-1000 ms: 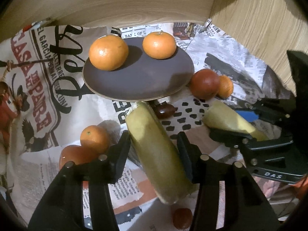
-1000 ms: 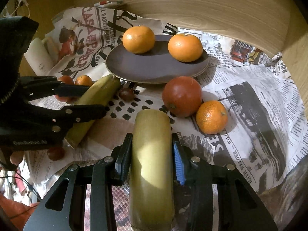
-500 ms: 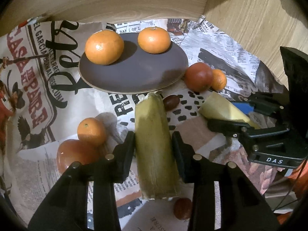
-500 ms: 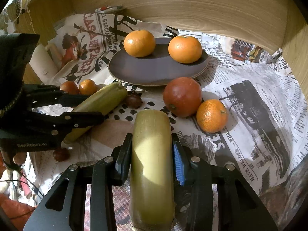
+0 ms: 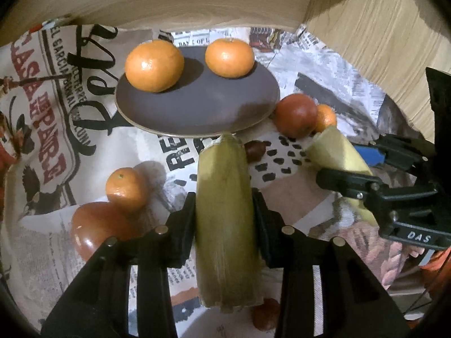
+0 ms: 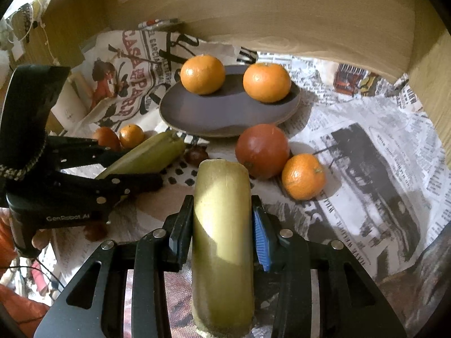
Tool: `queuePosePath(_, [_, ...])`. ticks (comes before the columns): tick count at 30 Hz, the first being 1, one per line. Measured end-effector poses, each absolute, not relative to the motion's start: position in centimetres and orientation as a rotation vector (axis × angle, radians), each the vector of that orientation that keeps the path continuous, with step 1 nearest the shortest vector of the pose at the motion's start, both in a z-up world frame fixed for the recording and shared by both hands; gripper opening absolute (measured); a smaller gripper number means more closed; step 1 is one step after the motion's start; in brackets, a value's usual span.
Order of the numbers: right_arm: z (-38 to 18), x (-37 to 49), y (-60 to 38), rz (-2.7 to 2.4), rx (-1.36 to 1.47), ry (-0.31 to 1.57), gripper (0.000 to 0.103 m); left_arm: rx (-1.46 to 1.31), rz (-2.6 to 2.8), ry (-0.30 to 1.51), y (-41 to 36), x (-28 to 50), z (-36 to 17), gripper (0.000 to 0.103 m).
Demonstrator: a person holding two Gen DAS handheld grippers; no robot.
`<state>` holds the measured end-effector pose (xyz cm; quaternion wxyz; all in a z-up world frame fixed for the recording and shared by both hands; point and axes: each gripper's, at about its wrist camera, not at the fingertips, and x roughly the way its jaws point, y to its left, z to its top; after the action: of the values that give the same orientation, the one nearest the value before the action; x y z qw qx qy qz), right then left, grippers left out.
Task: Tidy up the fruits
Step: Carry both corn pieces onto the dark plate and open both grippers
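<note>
Both tools point steeply down toward the tabletop (image 6: 380,152), which is covered with newspaper, and each one is clamped on a long yellow-green piece of fruit. The left tool (image 5: 224,211) has just been closing its jaws, and now both pads press on the sides of the left piece (image 5: 225,219), whose far tip reaches almost to the near rim of the dark plate (image 5: 197,112). The right tool (image 6: 222,225) grips the right piece (image 6: 222,239) in the same way, with the cut end pointing far toward the plate. In the left wrist view the right tool stands at the right side, near and a little lower. Two oranges (image 6: 203,74) lie on the far part of the plate. A red fruit (image 6: 262,150) and a small orange (image 6: 303,176) touch each other just right of the plate, and another such pair lies at the left. Part of a hand (image 6: 39,239) shows under the left tool.
</note>
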<state>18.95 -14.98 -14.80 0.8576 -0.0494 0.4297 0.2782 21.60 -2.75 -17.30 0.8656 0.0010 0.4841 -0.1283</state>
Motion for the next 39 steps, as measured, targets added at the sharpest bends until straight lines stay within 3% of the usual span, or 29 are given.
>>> queuePosePath(16, [-9.9, 21.9, -13.1, 0.586, -0.094, 0.765, 0.035, -0.041, -0.283, 0.821, -1.4, 23.5, -10.1, 0.038])
queuePosePath(39, [-11.0, 31.2, -10.4, 0.589, -0.065, 0.865, 0.034, -0.024, -0.249, 0.874, -0.4, 32.8, -13.0, 0.038])
